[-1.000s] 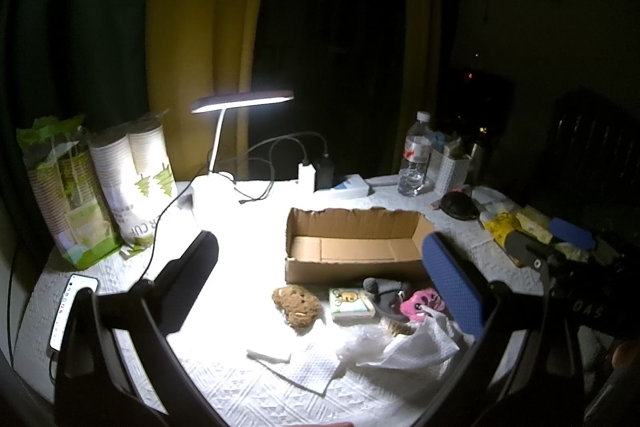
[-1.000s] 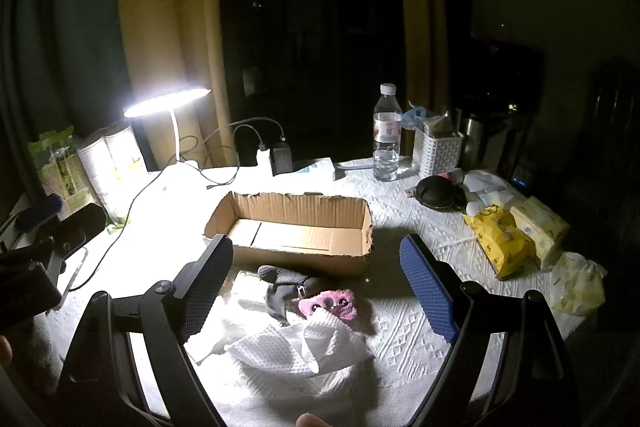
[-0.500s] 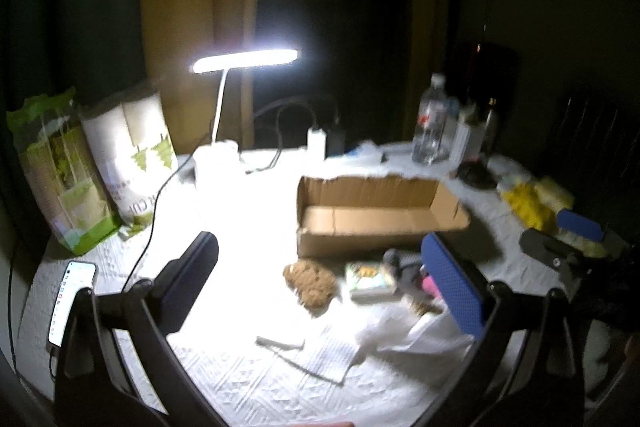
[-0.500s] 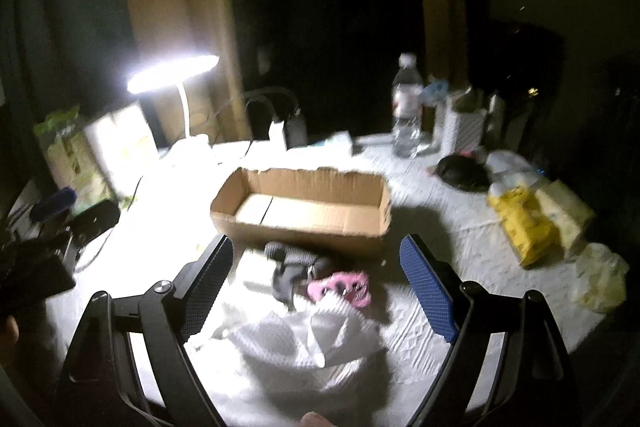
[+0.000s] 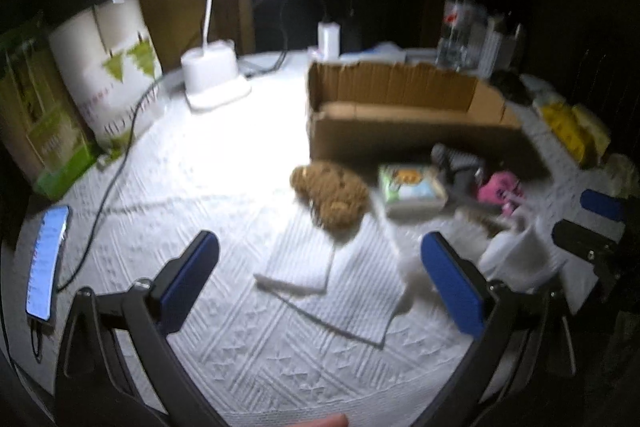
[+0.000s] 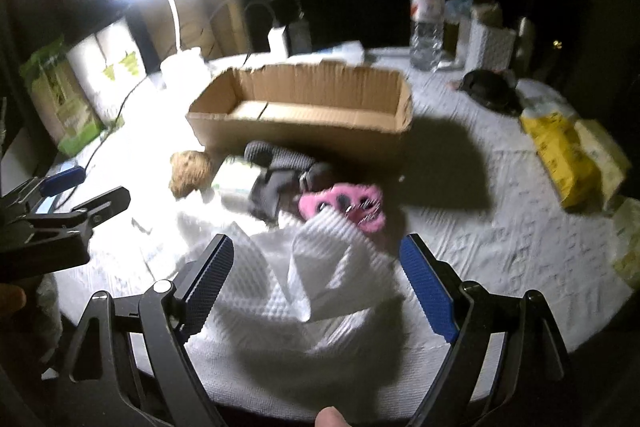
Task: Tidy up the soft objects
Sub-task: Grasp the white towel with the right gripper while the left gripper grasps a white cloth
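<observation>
An open cardboard box [image 5: 404, 119] [image 6: 304, 107] stands mid-table. In front of it lie a brown fuzzy toy [image 5: 332, 195] [image 6: 188, 171], a small tissue pack [image 5: 412, 187], a grey sock [image 6: 276, 179], a pink plush [image 6: 344, 205] [image 5: 500, 189] and a crumpled white cloth [image 6: 320, 267]. My left gripper [image 5: 320, 279] is open and empty above flat paper towels [image 5: 340, 283]. My right gripper [image 6: 316, 279] is open, its jaws either side of the white cloth, just above it.
A lit desk lamp [image 5: 216, 75], paper cup sleeves [image 5: 112, 75], a phone on a cable [image 5: 46, 263], a water bottle [image 6: 428, 15], yellow packs [image 6: 560, 159] and a dark object [image 6: 488, 87] ring the round table.
Both grippers have moved forward and down toward the soft objects; the box and toys now look larger and closer. Both stay open.
</observation>
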